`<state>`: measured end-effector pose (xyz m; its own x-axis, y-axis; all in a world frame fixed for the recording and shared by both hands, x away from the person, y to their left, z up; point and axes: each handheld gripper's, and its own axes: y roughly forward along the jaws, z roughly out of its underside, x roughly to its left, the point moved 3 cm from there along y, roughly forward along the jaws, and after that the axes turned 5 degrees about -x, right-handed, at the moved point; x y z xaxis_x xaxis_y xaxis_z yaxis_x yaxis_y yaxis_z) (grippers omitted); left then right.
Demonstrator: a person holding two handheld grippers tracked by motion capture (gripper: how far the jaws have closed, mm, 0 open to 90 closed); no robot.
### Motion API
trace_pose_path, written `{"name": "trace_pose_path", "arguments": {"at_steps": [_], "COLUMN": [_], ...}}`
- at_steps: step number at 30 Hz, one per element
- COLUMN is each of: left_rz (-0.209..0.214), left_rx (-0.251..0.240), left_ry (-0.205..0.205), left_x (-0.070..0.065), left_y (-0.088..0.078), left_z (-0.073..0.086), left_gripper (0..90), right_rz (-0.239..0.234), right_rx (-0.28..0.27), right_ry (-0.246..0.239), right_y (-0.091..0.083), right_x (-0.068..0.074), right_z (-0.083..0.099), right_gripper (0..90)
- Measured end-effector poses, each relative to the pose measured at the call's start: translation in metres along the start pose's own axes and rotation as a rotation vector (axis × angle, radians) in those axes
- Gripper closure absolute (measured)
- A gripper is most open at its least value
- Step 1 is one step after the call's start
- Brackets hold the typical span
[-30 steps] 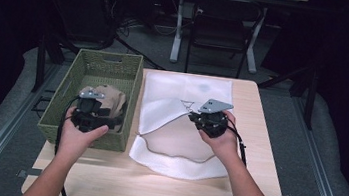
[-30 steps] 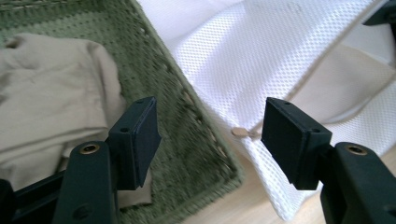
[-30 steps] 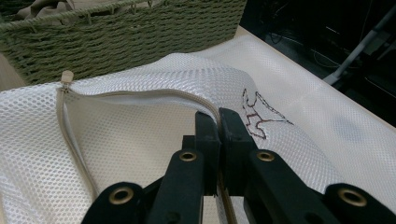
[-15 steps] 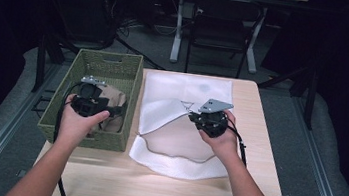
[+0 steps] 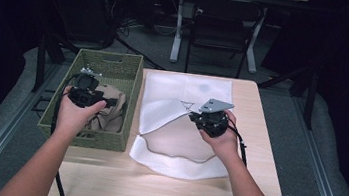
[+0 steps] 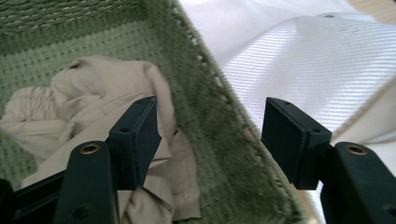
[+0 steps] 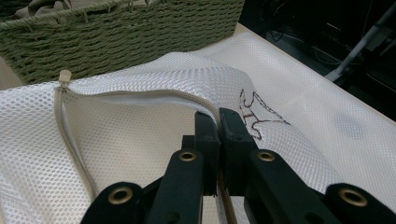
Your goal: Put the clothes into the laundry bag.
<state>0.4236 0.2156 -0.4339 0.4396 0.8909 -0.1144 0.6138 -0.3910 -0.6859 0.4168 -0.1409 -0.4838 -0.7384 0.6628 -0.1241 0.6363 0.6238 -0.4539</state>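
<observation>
Bright lit table, dark surroundings, slight blur

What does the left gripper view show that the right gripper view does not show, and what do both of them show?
Left gripper view alone: the left tool, its jaws apart with nothing between them, above the beige garment crumpled on the basket floor.

Right gripper view alone: the right tool shut on the zipper edge of the white mesh bag, holding the mouth lifted, plus the zipper pull and a dark printed mark on the mesh.

Both: the green woven basket and the white mesh bag lying beside it.
</observation>
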Motion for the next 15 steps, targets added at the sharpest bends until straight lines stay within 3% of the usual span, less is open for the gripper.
{"name": "trace_pose_path", "arguments": {"at_steps": [8, 15], "left_rz": [-0.016, -0.09], "left_rx": [0.044, 0.111], "left_ry": [-0.044, -0.042], "left_x": [0.021, 0.036], "left_y": [0.02, 0.045], "left_z": [0.0, 0.002], "left_gripper": [36.7, 36.5], "right_rz": [0.0, 0.0], "right_rx": [0.002, 0.003], "right_ry": [-0.003, 0.001], "right_y": [0.0, 0.0], "right_x": [0.0, 0.0], "right_z": [0.0, 0.001], "right_gripper": [87.0, 86.8]}}
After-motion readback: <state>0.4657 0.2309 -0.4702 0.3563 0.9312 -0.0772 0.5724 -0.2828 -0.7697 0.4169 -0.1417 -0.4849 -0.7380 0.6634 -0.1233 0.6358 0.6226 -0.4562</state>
